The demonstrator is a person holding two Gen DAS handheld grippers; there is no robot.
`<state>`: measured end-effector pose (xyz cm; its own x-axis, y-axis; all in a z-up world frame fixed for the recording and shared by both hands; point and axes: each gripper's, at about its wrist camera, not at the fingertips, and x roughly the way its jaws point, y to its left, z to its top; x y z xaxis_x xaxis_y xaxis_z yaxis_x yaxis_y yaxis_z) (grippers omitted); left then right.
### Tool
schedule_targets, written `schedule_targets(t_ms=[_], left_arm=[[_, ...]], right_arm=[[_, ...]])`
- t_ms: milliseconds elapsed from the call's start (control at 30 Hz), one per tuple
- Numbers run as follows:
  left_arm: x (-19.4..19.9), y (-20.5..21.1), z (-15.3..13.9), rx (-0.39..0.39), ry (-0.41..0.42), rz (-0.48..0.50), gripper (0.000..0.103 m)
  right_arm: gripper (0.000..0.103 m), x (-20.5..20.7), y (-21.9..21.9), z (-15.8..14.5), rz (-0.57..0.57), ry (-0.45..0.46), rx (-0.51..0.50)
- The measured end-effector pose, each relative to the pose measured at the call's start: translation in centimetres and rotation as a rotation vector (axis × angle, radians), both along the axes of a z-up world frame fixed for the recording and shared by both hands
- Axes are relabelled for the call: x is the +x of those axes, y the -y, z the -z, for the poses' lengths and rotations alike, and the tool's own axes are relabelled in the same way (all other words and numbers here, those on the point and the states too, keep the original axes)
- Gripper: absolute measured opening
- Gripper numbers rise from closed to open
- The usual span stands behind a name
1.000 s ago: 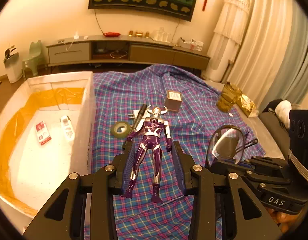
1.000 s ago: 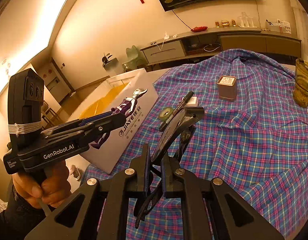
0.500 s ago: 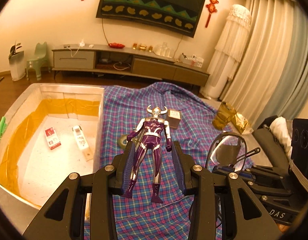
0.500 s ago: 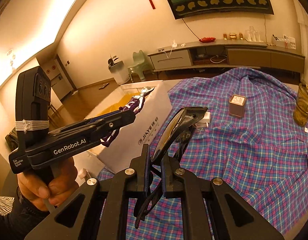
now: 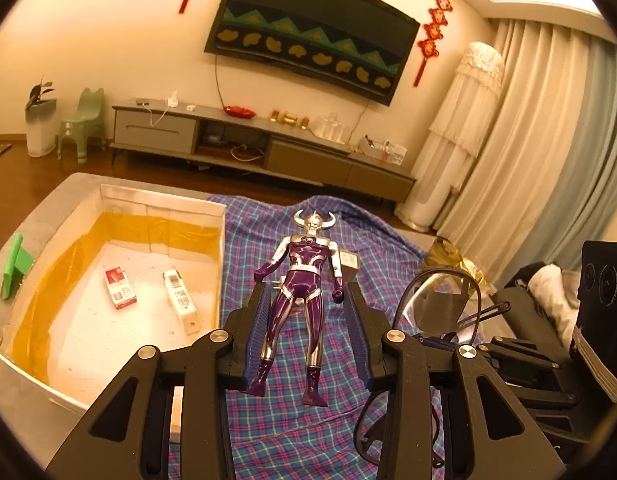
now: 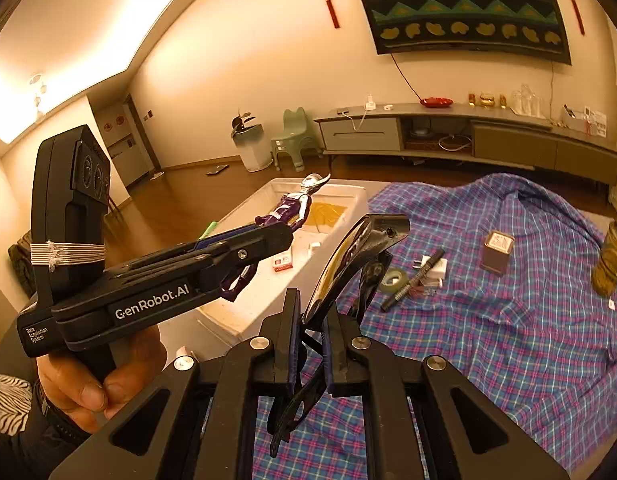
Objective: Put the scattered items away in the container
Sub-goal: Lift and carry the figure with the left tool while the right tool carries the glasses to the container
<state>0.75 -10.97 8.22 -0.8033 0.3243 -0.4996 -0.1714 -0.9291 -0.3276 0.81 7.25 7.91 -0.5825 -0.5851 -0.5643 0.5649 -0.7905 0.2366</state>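
My left gripper (image 5: 304, 312) is shut on a purple and silver toy figure (image 5: 298, 280) and holds it up in the air, right of the white foam box (image 5: 108, 200). From the right wrist view the figure (image 6: 286, 210) hangs over the box (image 6: 320, 192). My right gripper (image 6: 308, 320) is shut on a pair of black sunglasses (image 6: 348, 256), lifted above the plaid cloth (image 6: 508, 312); the sunglasses also show in the left wrist view (image 5: 440, 300). The box holds a red and white packet (image 5: 119, 288) and a white remote-like item (image 5: 180, 300).
On the cloth lie a green tape roll (image 6: 393, 279), a black marker (image 6: 412, 280), a white plug (image 6: 434, 268), a small brown tin (image 6: 496, 250) and a gold bag (image 6: 610, 260). A green clip (image 5: 14, 266) sits on the box's left rim.
Both grippers have risen and tilted up with their loads. The figure has moved left, toward and over the box; the sunglasses are higher above the cloth.
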Motion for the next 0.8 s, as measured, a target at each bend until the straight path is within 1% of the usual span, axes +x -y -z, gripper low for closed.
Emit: schedule_targets(t_ms=[367, 800], left_arm=[[0.8, 2.1, -0.9, 0.050, -0.025, -0.029, 0.038], [1.2, 5.2, -1.6, 0.113, -0.034, -0.081, 0.038]], right_arm=[[0.011, 0.4, 2.8, -1.7, -0.030, -0.039, 0.032], [0.011, 0.1, 6.5, -3.4, -0.079, -0.095, 0.075]])
